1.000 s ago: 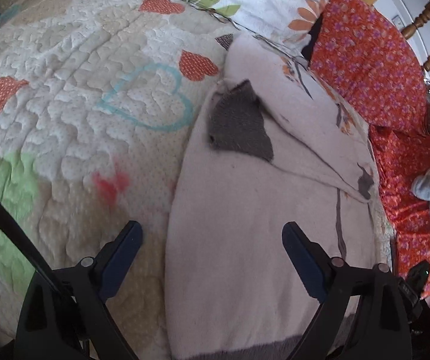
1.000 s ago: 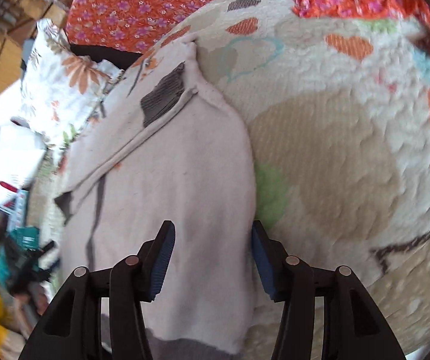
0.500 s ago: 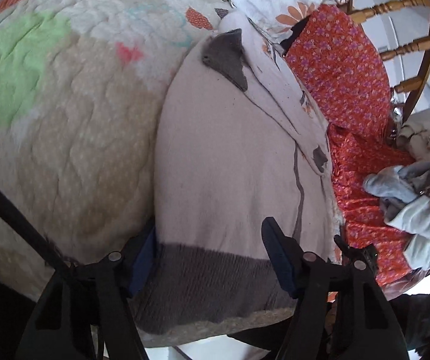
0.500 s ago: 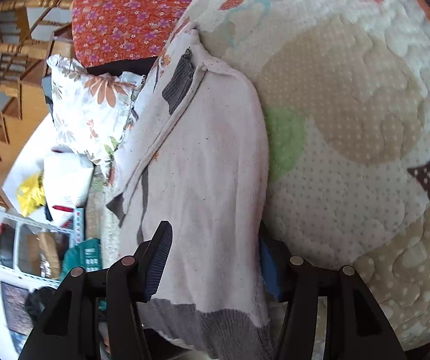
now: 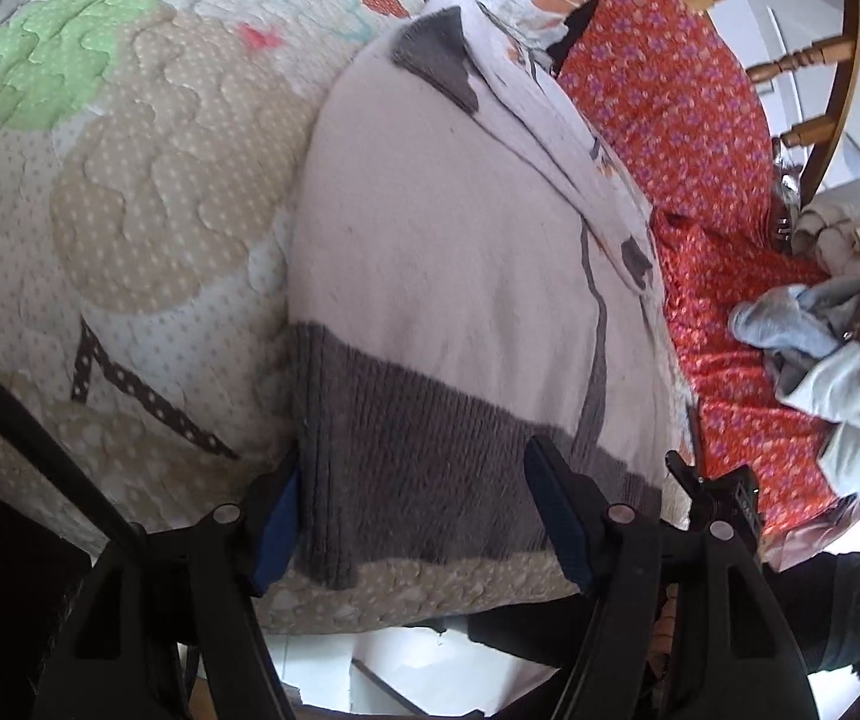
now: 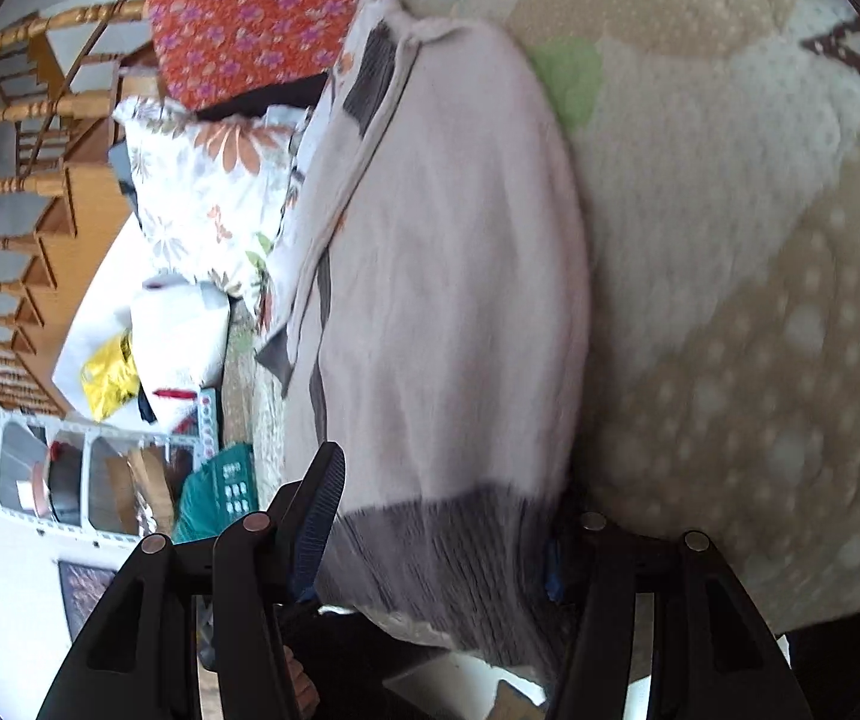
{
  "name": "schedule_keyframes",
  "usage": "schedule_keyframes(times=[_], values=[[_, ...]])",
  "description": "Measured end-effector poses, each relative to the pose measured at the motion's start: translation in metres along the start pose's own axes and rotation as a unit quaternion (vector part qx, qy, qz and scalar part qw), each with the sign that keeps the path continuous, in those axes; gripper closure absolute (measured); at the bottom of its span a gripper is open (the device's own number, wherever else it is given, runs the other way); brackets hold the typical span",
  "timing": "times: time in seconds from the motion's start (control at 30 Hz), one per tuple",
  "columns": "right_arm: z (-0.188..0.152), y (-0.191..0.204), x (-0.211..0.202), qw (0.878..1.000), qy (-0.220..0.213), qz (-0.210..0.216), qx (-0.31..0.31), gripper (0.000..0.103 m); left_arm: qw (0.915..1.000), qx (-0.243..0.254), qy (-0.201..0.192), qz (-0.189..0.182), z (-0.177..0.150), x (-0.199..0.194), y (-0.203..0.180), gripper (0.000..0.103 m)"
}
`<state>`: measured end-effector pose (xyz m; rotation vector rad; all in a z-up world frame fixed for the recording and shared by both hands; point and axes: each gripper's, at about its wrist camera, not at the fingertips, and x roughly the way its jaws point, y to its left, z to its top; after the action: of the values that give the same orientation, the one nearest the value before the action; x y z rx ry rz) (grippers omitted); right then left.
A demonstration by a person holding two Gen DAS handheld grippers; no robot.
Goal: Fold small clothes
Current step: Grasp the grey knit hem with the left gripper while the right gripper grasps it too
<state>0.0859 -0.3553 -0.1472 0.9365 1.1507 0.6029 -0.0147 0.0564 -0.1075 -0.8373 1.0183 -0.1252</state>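
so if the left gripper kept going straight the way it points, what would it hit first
Most likely the sweater: its grey hem band already lies between the left gripper fingers, on the quilt. Depth is unclear, so contact can't be confirmed.

A patchwork quilt (image 5: 130, 210) with green and beige patches covered the bed. Far right lay an orange flowered cloth (image 5: 670, 96), a heap of pale grey laundry (image 5: 838, 348) upon it. A flowered pillow (image 6: 208, 192) sat beside wooden spindles (image 6: 4, 192).
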Motion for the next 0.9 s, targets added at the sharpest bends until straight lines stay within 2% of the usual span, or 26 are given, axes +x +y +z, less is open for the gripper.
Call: schedule_keyframes(times=[0.07, 0.23, 0.3, 0.37, 0.47, 0.53, 0.57, 0.6, 0.63, 0.67, 0.7, 0.8, 0.9], values=[[-0.006, 0.002, 0.002, 1.000, -0.001, -0.002, -0.005, 0.044, 0.9998, 0.010, -0.002, 0.015, -0.001, 0.001, -0.002, 0.042], [-0.013, 0.004, -0.001, 1.000, -0.006, -0.014, -0.013, 0.048, 0.9999, 0.008, 0.000, 0.010, -0.001, 0.004, 0.000, 0.042], [-0.018, 0.006, -0.002, 0.999, -0.010, -0.030, -0.029, 0.049, 1.0000, 0.006, 0.000, 0.002, 0.000, 0.007, 0.000, 0.031], [-0.027, 0.010, -0.002, 0.997, -0.016, -0.053, -0.048, 0.054, 1.0000, -0.003, -0.003, -0.007, 0.001, 0.009, 0.000, 0.027], [-0.037, 0.015, -0.001, 0.995, -0.025, -0.075, -0.065, 0.057, 0.9999, -0.012, -0.007, -0.008, 0.001, 0.008, 0.000, 0.027], [-0.040, 0.016, -0.002, 0.993, -0.029, -0.085, -0.071, 0.060, 0.9998, -0.014, -0.013, 0.005, 0.001, 0.006, 0.000, 0.038], [-0.041, 0.016, -0.002, 0.993, -0.030, -0.092, -0.074, 0.066, 0.9995, -0.011, -0.018, 0.024, 0.002, 0.004, 0.000, 0.062], [-0.040, 0.017, -0.001, 0.991, -0.029, -0.108, -0.078, 0.071, 0.9989, -0.007, -0.021, 0.042, 0.004, 0.003, 0.001, 0.095], [-0.038, 0.017, 0.000, 0.989, -0.026, -0.122, -0.082, 0.083, 0.9986, -0.005, -0.020, 0.049, 0.008, 0.002, 0.003, 0.096], [-0.035, 0.018, 0.001, 0.988, -0.024, -0.129, -0.084, 0.090, 0.9990, -0.013, -0.020, 0.039, 0.013, -0.001, 0.006, 0.096], [-0.033, 0.019, 0.001, 0.988, -0.022, -0.128, -0.083, 0.090, 0.9989, -0.020, -0.025, 0.034, 0.016, -0.005, 0.006, 0.096], [-0.031, 0.026, -0.002, 0.987, -0.027, -0.129, -0.093, 0.092, 0.9972, 0.007, -0.060, 0.044, 0.020, -0.026, -0.008, 0.097], [-0.037, 0.036, -0.011, 0.988, -0.023, -0.108, -0.110, 0.093, 0.9957, 0.030, -0.082, 0.030, 0.011, -0.050, -0.025, 0.097]])
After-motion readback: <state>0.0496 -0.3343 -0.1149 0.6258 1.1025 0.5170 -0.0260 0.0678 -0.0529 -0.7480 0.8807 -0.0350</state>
